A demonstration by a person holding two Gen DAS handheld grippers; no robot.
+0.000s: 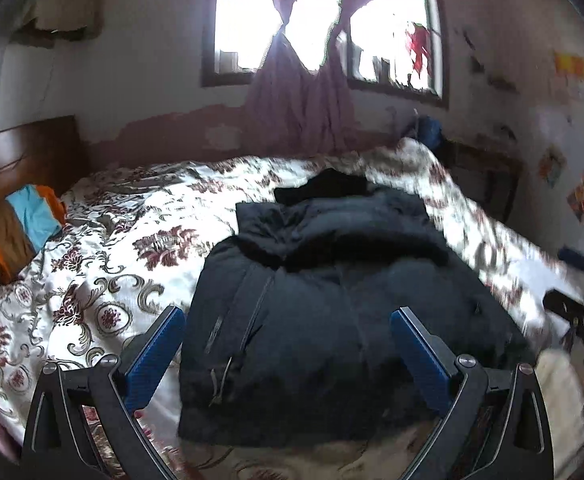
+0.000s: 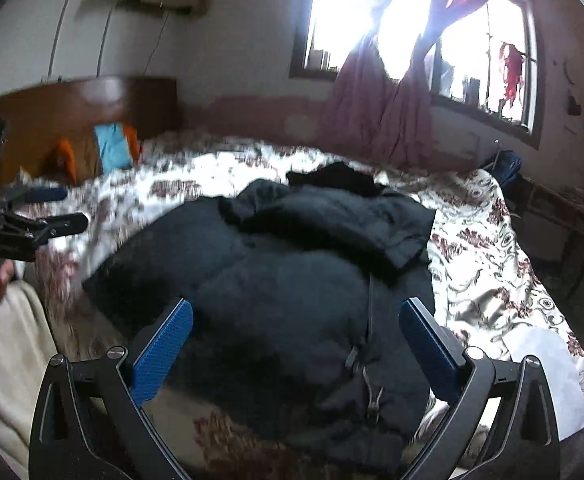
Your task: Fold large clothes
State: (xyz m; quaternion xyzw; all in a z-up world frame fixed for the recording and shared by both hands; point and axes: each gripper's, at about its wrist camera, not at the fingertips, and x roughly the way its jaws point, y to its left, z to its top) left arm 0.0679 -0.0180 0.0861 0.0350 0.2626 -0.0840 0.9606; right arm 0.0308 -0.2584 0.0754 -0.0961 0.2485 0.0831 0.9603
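Lying on the flowered bedspread (image 1: 103, 248), the black padded jacket (image 1: 332, 312) sits already bundled just ahead of both tools. The left gripper (image 1: 287, 354) and the right gripper (image 2: 296, 346) hang over it wide open, holding nothing. I think the thick filling may spring the fold open if only the top layer is pinched.

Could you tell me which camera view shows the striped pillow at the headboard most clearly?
The left wrist view shows the pillow best: it is sharp there, with orange, blue and brown bands lying against the headboard. In the right wrist view the pillow sits farther off, smaller and blurred.
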